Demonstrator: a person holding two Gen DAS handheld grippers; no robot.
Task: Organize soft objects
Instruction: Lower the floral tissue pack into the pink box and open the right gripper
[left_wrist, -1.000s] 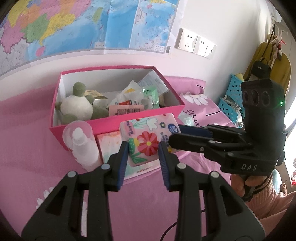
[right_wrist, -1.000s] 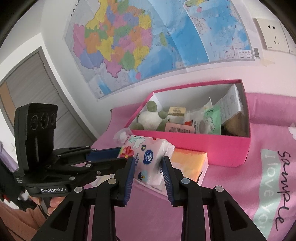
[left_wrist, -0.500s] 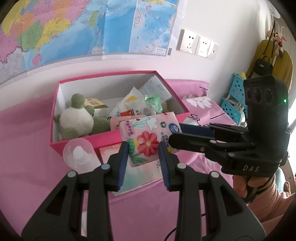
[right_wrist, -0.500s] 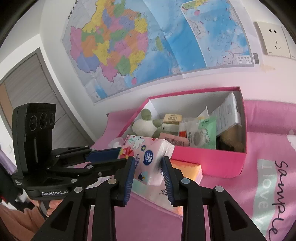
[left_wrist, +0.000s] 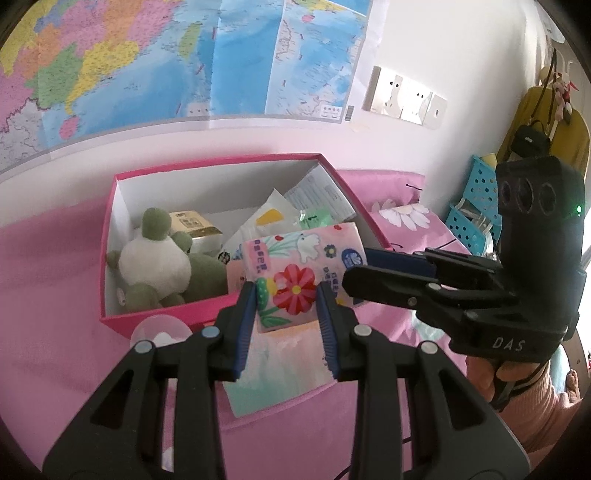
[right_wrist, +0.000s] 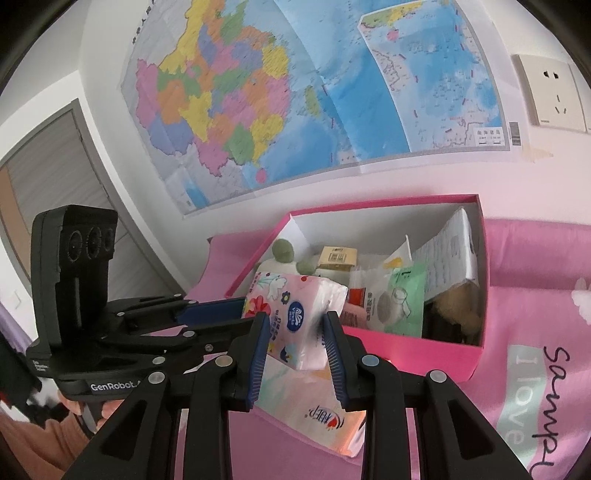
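Both grippers pinch one floral tissue pack (left_wrist: 295, 269) between their blue pads: the left gripper (left_wrist: 286, 314) on its near end, the right gripper (left_wrist: 354, 275) on its right-hand end. The pack hangs at frame centre, over the front wall of the pink box (left_wrist: 159, 317). The box already holds a green plush toy (left_wrist: 155, 258) and several packets, so the job looks partly done. A second tissue pack (right_wrist: 314, 410) lies on the pink cloth outside. Only the left wrist view shows a clear bottle (left_wrist: 159, 330) at lower left; only the right wrist view shows a brown fuzzy item (right_wrist: 456, 302) in the box's right corner.
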